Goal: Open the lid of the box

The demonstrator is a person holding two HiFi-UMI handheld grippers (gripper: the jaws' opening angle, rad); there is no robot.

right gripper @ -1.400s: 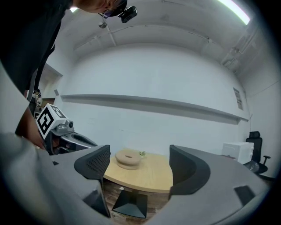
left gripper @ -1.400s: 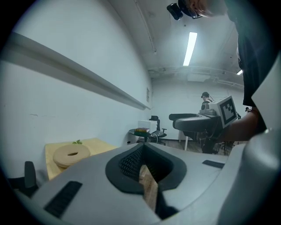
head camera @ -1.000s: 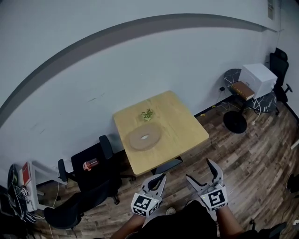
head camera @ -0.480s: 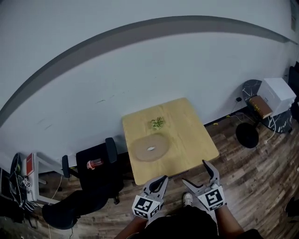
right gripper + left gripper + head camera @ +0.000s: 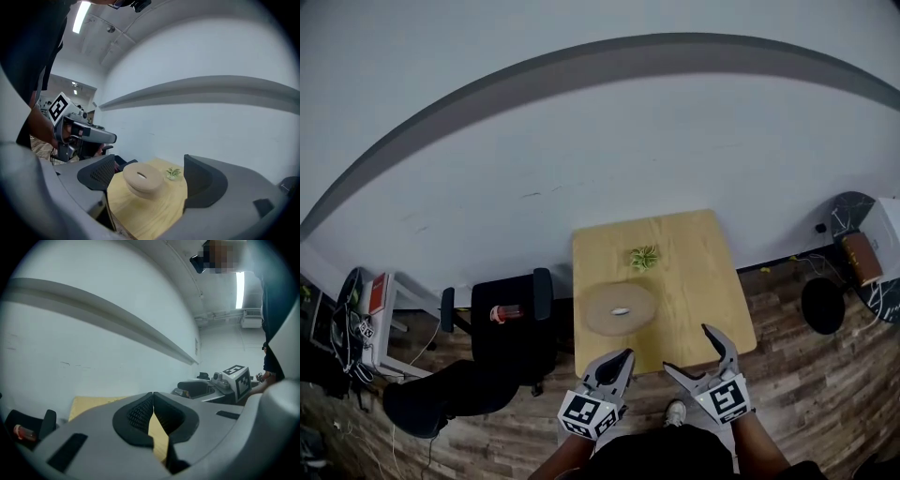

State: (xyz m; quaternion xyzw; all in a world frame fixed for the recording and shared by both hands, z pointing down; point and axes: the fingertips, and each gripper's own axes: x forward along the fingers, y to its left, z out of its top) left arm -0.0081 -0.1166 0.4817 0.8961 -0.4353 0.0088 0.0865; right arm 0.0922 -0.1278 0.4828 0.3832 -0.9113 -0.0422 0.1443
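The box [image 5: 620, 308], round, tan and closed, sits on the tabletop [image 5: 703, 281] near its left edge, closer to the near edge than to the far one. A small green plant [image 5: 644, 256] stands apart from it toward the tabletop's middle. Both grippers hover off the near edge, touching nothing. The left gripper [image 5: 625, 354] has its fingers [image 5: 140, 411] pressed together and empty. The right gripper [image 5: 686, 349] has its fingers [image 5: 99, 173] spread wide, with the box showing far off between them. A black chair [image 5: 511, 328] stands just beside the tabletop's left edge
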